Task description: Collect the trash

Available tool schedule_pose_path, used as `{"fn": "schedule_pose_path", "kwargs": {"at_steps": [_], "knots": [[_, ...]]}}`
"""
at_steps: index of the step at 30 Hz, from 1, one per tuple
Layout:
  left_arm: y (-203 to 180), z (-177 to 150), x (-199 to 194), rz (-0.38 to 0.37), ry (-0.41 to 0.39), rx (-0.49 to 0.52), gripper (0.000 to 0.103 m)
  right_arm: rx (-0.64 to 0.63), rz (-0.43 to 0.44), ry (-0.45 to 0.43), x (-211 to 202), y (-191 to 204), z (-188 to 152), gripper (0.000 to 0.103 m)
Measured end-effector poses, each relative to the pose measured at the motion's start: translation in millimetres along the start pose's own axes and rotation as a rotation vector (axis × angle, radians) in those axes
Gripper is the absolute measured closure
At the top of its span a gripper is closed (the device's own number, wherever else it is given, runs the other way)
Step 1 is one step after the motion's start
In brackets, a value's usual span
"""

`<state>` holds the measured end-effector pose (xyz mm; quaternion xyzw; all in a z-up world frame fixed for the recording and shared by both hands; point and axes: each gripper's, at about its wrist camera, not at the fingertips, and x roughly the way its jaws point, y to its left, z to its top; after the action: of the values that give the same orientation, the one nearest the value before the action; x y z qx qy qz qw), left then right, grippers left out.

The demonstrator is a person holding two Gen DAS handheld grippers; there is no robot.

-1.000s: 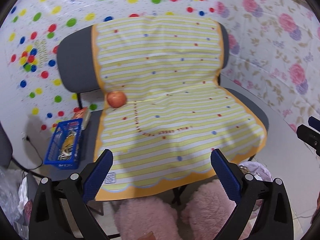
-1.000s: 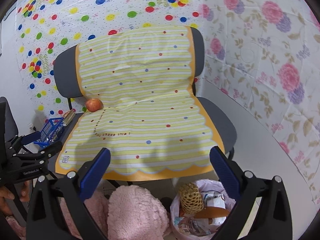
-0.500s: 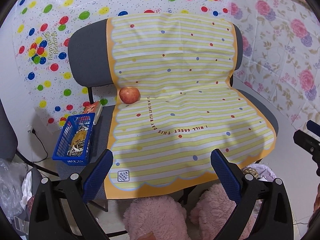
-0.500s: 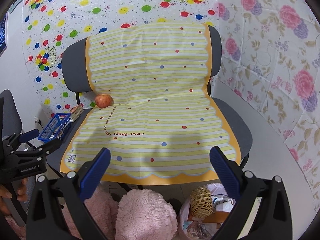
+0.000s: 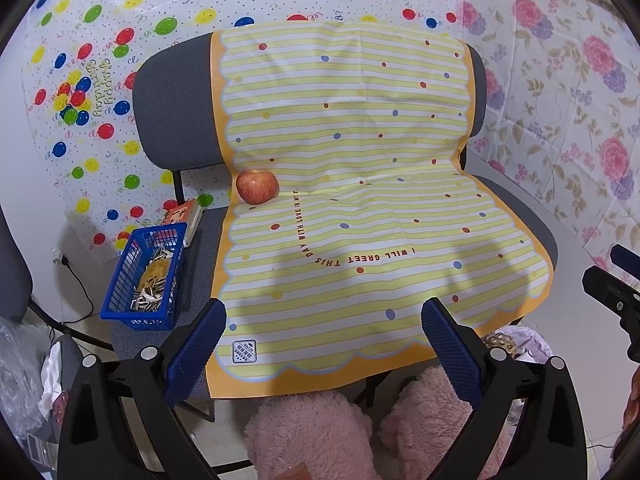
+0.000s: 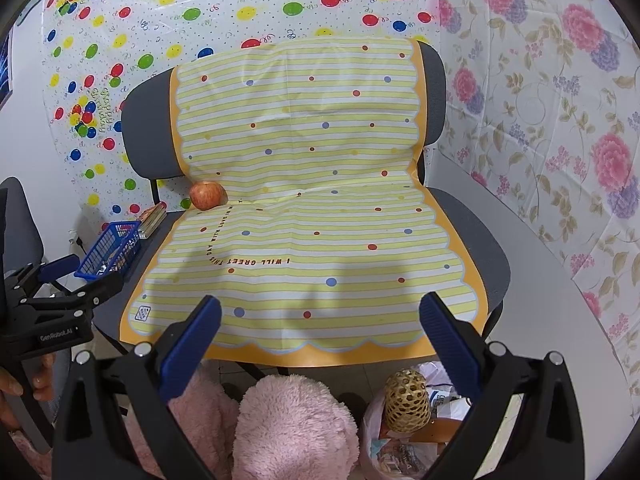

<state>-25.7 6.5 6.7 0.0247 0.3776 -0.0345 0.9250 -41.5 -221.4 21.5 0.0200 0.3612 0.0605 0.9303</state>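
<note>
A grey chair (image 5: 172,120) (image 6: 148,136) is draped with a yellow striped cloth (image 5: 352,216) (image 6: 312,216). A red apple (image 5: 257,186) (image 6: 207,195) lies on the seat at its back left. A blue basket (image 5: 146,278) (image 6: 110,249) with wrappers sits on the seat's left edge. A trash bag (image 6: 404,420) with a woven ball stands on the floor below the front right. My left gripper (image 5: 324,344) and right gripper (image 6: 320,332) are both open and empty, held in front of the seat edge.
Pink fluffy slippers (image 5: 312,432) (image 6: 296,428) are below the seat front. A small box (image 5: 182,214) lies behind the basket. Patterned sheets cover the walls. A crumpled plastic bag (image 5: 24,376) is at the far left. The left gripper's body shows in the right wrist view (image 6: 48,312).
Both grippers have pulled back and up from the chair, so more of the seat, basket and floor shows. Nothing was grasped.
</note>
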Motion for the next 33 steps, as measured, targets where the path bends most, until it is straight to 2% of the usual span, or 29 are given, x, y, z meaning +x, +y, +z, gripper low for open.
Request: {"fn": "schedule_pose_path", "kwargs": {"at_steps": [33], "knots": [[-0.9,-0.2,-1.7,0.0,-0.001,-0.003,0.006,0.002,-0.01,-0.011,-4.9,-2.7,-0.8,0.006]]}}
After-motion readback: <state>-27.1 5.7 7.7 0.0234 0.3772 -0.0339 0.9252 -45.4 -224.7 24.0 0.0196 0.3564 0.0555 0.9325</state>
